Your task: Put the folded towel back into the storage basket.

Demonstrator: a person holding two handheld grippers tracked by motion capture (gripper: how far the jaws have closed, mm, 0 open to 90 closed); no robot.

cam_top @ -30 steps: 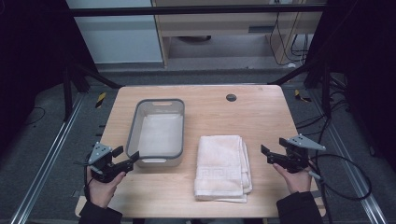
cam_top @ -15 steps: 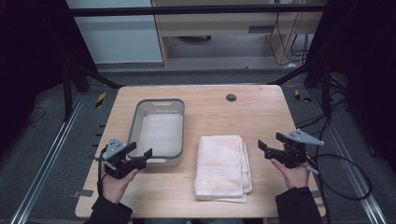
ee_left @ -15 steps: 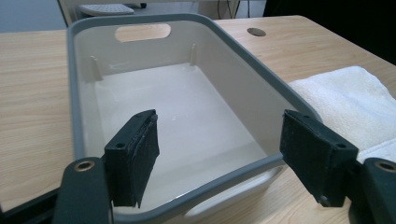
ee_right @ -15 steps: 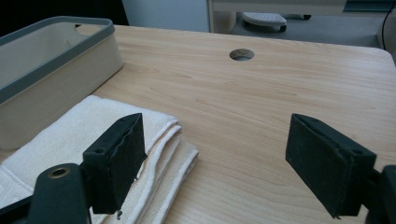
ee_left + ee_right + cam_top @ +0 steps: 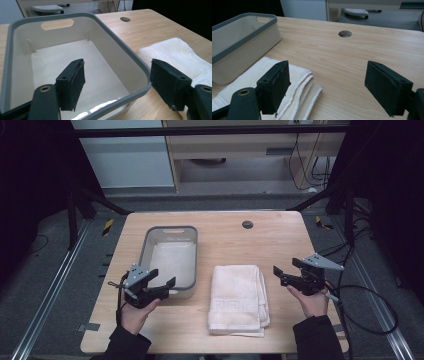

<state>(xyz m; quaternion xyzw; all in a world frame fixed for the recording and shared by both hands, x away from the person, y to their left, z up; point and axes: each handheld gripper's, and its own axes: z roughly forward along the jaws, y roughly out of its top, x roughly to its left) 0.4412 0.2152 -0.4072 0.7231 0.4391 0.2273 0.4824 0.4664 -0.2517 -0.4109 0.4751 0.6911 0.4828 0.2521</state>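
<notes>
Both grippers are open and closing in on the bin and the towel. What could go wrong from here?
1. The left gripper straddles the near corner of the grey-rimmed bin; a one-corner pinch may tilt or drag the bin.
2. The folded white towel lies in loose layers; the right gripper, beside its edge, may catch only the top layer and unfold it.
3. The towel lies close beside the bin, so moving the bin might snag it.

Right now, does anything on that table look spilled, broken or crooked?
Nothing stands out. The bin sits upright and empty, the folded towel lies flat beside it, and both tongs, left and right, are open, holding nothing.
</notes>
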